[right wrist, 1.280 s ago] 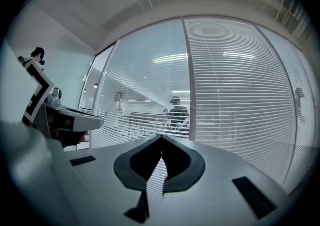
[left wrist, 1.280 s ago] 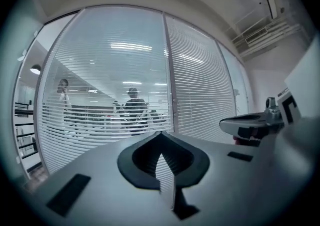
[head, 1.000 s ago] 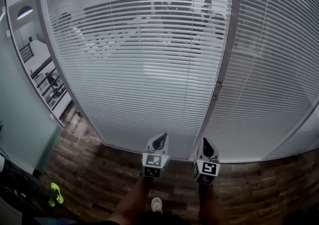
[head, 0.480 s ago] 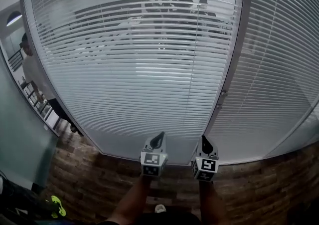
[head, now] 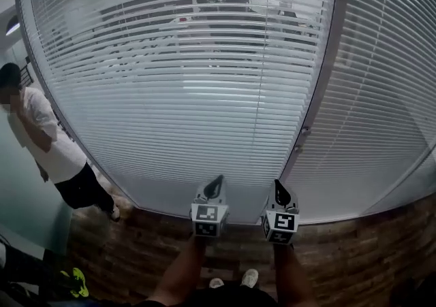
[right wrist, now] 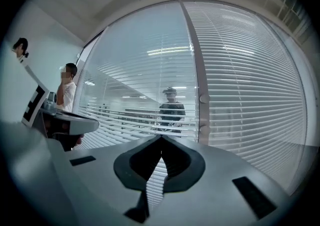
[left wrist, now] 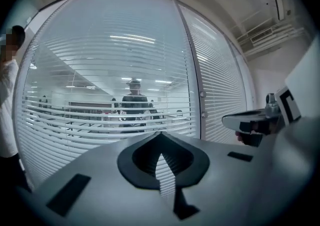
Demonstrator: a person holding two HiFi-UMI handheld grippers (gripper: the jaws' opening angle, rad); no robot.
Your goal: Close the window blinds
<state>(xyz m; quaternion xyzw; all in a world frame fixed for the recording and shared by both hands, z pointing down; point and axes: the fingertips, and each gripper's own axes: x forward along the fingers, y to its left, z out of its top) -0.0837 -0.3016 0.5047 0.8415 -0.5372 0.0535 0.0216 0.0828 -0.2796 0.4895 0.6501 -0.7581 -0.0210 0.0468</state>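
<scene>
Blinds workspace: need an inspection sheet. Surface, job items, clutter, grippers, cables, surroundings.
Surface: wood-pattern floor below the glazing; no table.
Job's things: left blind has its slats tilted open, with the room visible through it; right blind looks nearer closed; small knobs sit on the frame between them.
Clutter: yellow-green object on the floor, lower left.
Grippers: left hand-held gripper and right hand-held gripper are both shut, empty and short of the glass.
Cables: nothing seen.
Surroundings: person in a white top stands at the left; figures behind the glass.
</scene>
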